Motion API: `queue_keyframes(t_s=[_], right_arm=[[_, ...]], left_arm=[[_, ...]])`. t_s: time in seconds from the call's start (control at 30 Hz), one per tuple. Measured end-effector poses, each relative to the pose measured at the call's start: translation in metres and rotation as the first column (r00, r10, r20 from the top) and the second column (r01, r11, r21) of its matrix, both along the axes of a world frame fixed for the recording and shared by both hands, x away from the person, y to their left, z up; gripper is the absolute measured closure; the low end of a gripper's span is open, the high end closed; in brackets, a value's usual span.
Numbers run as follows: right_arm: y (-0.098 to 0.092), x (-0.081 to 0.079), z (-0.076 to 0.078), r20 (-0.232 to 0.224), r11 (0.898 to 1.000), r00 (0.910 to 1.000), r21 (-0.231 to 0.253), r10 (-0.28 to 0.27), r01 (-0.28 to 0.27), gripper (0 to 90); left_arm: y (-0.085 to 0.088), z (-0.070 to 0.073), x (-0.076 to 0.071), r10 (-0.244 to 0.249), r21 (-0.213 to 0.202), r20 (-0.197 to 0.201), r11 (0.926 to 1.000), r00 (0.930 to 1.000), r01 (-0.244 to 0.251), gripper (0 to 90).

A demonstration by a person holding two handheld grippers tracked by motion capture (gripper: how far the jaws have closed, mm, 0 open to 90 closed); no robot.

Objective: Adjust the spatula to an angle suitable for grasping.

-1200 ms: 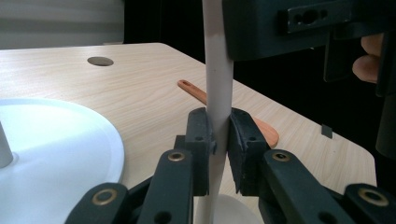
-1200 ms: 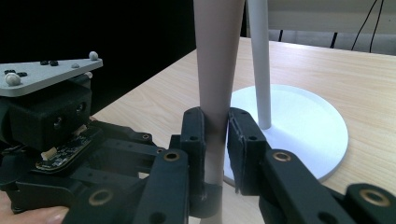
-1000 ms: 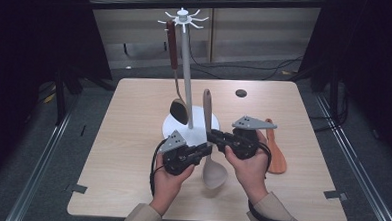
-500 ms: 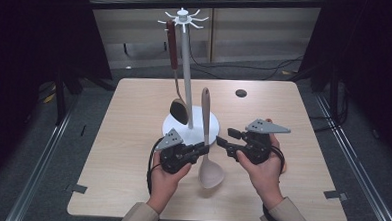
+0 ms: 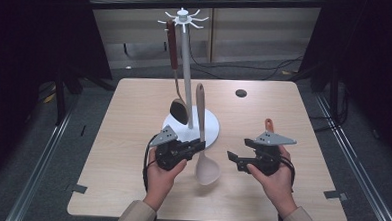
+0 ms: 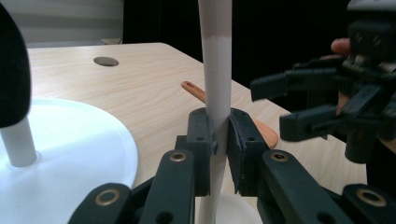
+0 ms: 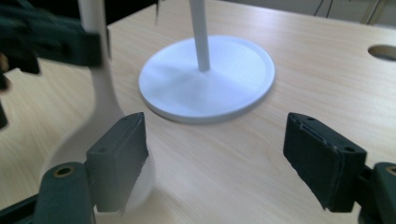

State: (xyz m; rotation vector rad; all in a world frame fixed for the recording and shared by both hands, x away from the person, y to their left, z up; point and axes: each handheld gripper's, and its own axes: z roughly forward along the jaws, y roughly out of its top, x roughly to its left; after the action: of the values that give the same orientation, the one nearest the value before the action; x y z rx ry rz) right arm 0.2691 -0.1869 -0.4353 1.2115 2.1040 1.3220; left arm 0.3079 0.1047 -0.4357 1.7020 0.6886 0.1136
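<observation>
In the left gripper view the pale ladle point(image 6: 218, 70) runs out of the picture at top and bottom, so neither its handle end nor its bowl can be seen, and the left claw point(image 6: 219, 154) covers a stretch of its handle. A dark rounded shape point(image 6: 11, 70) is cut by the left edge. The orange spatula point(image 6: 198, 93) is partly hidden behind the ladle and claw; in the high view most of it lies under the right claw point(image 5: 234, 159). In the right gripper view the ladle's bowl point(image 7: 84, 149) is blurred and half hidden behind one finger point(image 7: 119, 158), and the stand's pole point(image 7: 198, 32) is cut by the top edge.
</observation>
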Motion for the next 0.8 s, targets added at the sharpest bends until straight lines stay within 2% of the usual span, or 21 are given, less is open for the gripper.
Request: queue_keyframes(t_s=[0.03, 0.13, 0.37, 0.53, 0.57, 0.63, 0.73, 0.8], right_arm=[[0.0, 0.0, -0.002, -0.014, 1.0, 0.9999, -0.004, -0.004, 0.004, 18.7], [-0.002, 0.001, -0.009, -0.03, 1.0, 0.9995, -0.023, -0.003, 0.003, 17.1], [-0.003, 0.003, -0.013, -0.037, 0.999, 0.9993, -0.053, 0.003, -0.005, 13.4], [-0.004, 0.003, -0.015, -0.046, 0.998, 0.9989, -0.055, 0.009, -0.012, 11.2], [-0.005, 0.003, -0.016, -0.048, 0.998, 0.9988, -0.057, 0.009, -0.012, 10.8], [-0.006, 0.003, -0.016, -0.054, 0.998, 0.9985, -0.056, 0.01, -0.013, 10.4], [-0.007, 0.003, -0.017, -0.055, 0.998, 0.9984, -0.059, 0.008, -0.011, 10.0], [-0.008, 0.003, -0.017, -0.057, 0.998, 0.9984, -0.056, 0.004, -0.007, 9.7]], left_arm=[[0.001, 0.001, 0.001, -0.007, -0.009, 0.003, 0.9999, 1.0, 0.007, 79.9], [0.003, 0.005, 0.002, -0.011, 0.001, 0.013, 0.9999, 0.9999, 0.011, 79.8], [0.009, 0.014, 0.006, -0.014, -0.007, 0.039, 0.9999, 0.9991, 0.015, 79.8], [0.014, 0.023, 0.009, -0.016, -0.007, 0.054, 0.9998, 0.9984, 0.017, 79.8], [0.015, 0.025, 0.009, -0.015, -0.017, 0.057, 0.9997, 0.9983, 0.016, 79.8], [0.016, 0.028, 0.01, -0.018, -0.007, 0.064, 0.9998, 0.9978, 0.019, 79.8], [0.018, 0.033, 0.012, -0.023, -0.023, 0.067, 0.9994, 0.9975, 0.025, 79.8], [0.02, 0.037, 0.013, -0.025, -0.016, 0.076, 0.9995, 0.9968, 0.026, 79.8]])
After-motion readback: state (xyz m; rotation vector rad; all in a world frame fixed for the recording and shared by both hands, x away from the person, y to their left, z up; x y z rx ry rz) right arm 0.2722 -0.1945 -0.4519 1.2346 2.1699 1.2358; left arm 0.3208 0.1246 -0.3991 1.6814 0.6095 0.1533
